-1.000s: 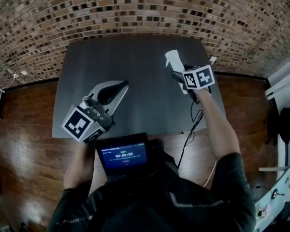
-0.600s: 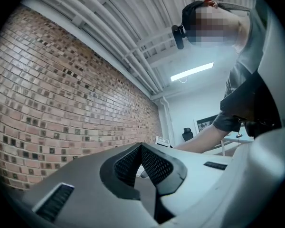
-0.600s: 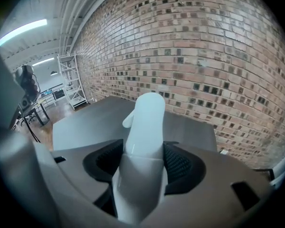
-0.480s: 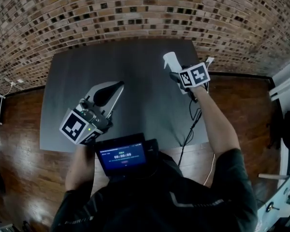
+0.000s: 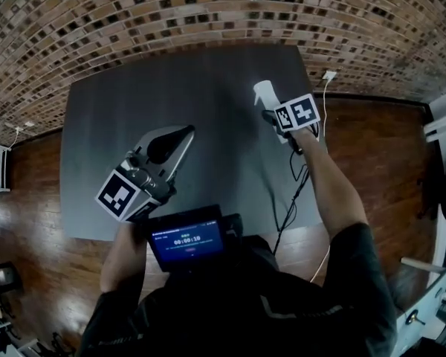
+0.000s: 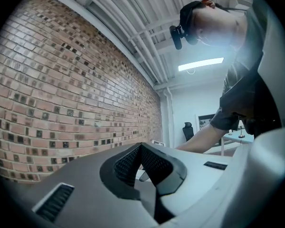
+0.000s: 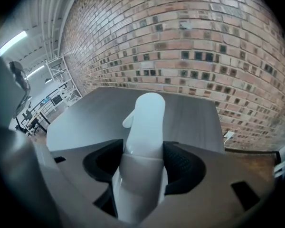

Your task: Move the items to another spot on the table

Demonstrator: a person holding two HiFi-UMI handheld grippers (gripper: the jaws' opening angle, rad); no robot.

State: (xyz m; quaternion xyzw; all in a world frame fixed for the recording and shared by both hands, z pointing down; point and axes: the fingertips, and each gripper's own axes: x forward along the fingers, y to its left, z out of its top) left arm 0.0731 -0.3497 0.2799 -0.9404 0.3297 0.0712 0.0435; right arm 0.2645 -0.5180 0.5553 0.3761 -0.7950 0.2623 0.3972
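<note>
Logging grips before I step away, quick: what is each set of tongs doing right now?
Left tongs: closed, nothing between them.
Right tongs: closed on the white spray bottle.

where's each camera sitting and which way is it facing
Head view: on the person's head, steeply down at the table; forearms, left gripper, right gripper show.
Left gripper view: on that gripper, about level toward the brick wall; shut jaws, right arm show.
Right gripper view: on that gripper, angled down over the table; jaws clamp the bottle.
Shared: head and right gripper views show bottle and table.
</note>
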